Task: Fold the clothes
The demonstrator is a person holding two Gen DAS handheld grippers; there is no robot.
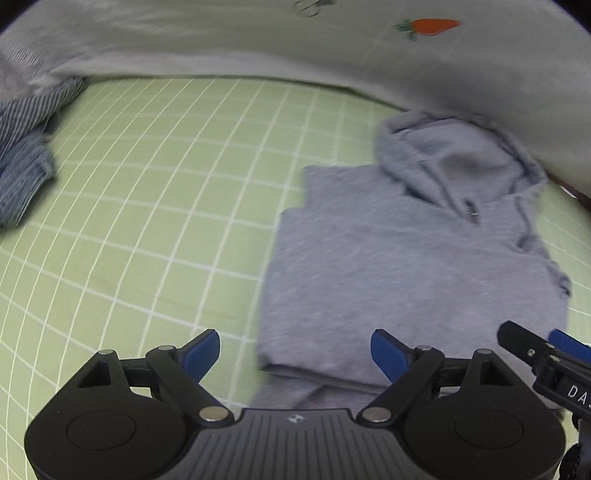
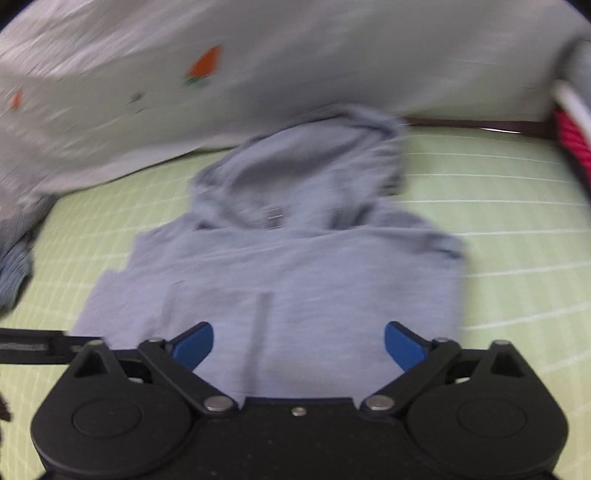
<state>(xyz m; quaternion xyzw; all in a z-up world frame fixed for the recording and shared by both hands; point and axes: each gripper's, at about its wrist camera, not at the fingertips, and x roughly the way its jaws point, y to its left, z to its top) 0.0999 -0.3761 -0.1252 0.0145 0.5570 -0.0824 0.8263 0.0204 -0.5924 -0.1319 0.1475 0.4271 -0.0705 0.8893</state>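
Your left hand-held gripper (image 1: 295, 352) has its blue fingers (image 1: 201, 350) spread wide apart with nothing between them. It hangs over the near left corner of the grey hoodie (image 1: 406, 266). The hoodie lies on the bed's green sheet (image 1: 147, 221) with white grid lines. Its sides are folded in so the body forms a rough rectangle. The hood (image 1: 454, 158) is at the far end, touching a pale blanket (image 1: 258, 40) that bears a carrot print (image 1: 432, 26).

Your right hand-held gripper (image 2: 299, 343) is also spread apart and empty, sitting above the near middle of the hoodie (image 2: 288, 280). In the left wrist view, its tip (image 1: 546, 350) shows at the right edge, near the hoodie's near right corner.

A bundle of blue striped cloth (image 1: 26, 162) lies well apart from the hoodie, at the left of the sheet beside the blanket's edge. In the right wrist view, something red and white (image 2: 569, 122) sits at the far right; it is too blurred to identify.
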